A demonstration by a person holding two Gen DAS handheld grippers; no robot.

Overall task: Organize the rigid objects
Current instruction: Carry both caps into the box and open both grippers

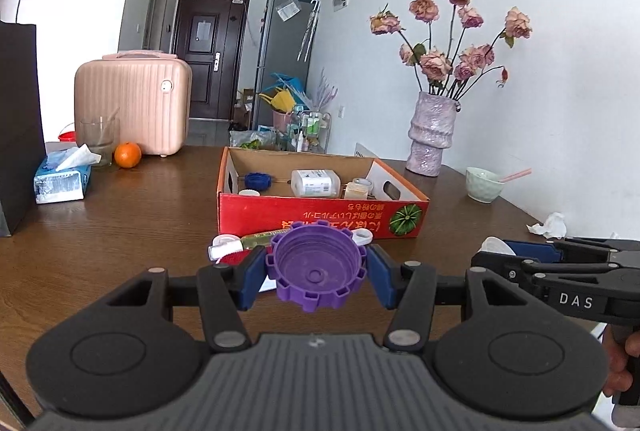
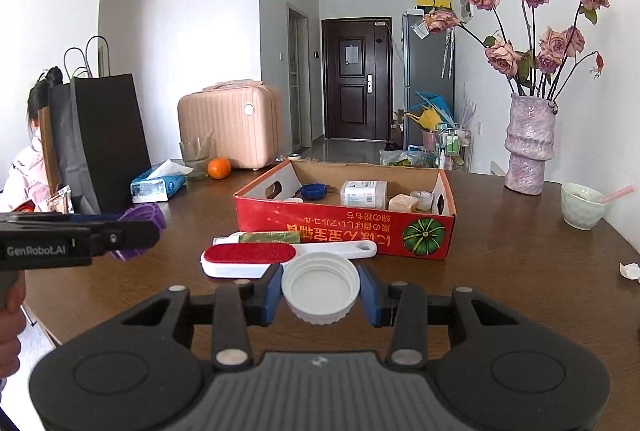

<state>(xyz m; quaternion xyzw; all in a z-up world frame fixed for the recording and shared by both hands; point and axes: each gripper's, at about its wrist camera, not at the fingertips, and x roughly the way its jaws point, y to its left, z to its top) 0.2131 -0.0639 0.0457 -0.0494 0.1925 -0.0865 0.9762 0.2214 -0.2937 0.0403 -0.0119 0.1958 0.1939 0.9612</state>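
Both jaws clamped: L gripper (image 1: 316, 273) w/ purple cap (image 1: 316, 267), R gripper (image 2: 320, 291) w/ white cap (image 2: 320, 287).

Left tool (image 1: 316, 267) grips purple cap (image 1: 316, 265) before the red box (image 1: 320, 217).

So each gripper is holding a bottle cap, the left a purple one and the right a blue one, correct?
Almost. The left gripper does hold the purple cap, but the right gripper holds a white cap, as the right wrist view shows.
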